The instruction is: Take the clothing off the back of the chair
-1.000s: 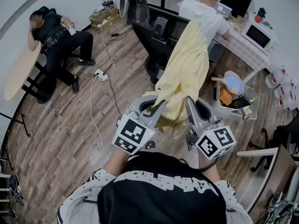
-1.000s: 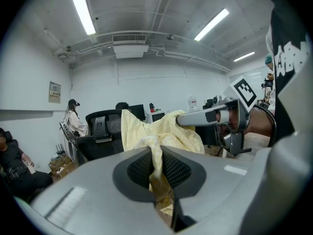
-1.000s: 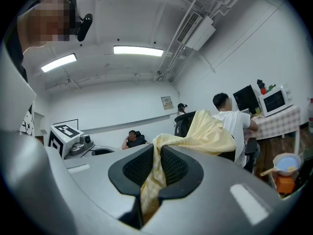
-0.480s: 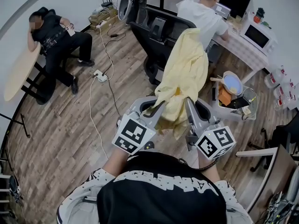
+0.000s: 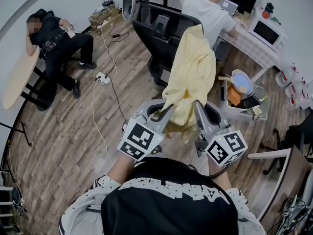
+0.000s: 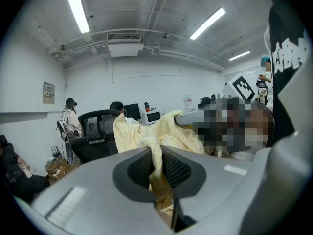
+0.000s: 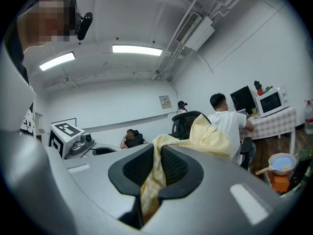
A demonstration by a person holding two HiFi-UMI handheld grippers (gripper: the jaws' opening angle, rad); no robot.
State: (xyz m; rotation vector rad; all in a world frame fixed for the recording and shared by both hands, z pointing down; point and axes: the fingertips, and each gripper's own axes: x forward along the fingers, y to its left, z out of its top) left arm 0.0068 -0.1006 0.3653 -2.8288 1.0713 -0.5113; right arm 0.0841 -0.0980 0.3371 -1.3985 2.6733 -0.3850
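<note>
While the wooden floor [image 5: 68, 131] lay broad beneath everything, the black chair [image 5: 161, 33] stood ahead of both tools and well apart from them, with a seated person in white [image 5: 208, 13] at a tabletop [image 5: 249, 40] farther off beyond it. The yellow clothing [image 5: 193, 77] ran as one long drape from the upper corner of the chair's back toward the tools, hanging clear of the floor, its near end gathered between them. Its far end appeared to rest against the top of the chair's back, though whether it was caught there or merely leaning could not be told.

The left tool [image 5: 167, 110] was pressed nearly together, pinching a thin fold of the clothing between its ribbed pads, the cloth trailing down below the jaws. The right tool [image 5: 197, 107], just beside it and held about level, was likewise closed on a slightly thicker bunch of the same cloth, which spilled out ahead of it toward the chair.

By the look of it, the grasp was done and the step in hand was the lift-off: both tools had their hold and the clothing was drawn taut-ish between them and the chair. The next move probably called for raising both tools together and drawing them back from the chair, high enough that the far end cleared the top of the back without snagging, while both pinches were kept firm so that neither thin fold slipped out.
</note>
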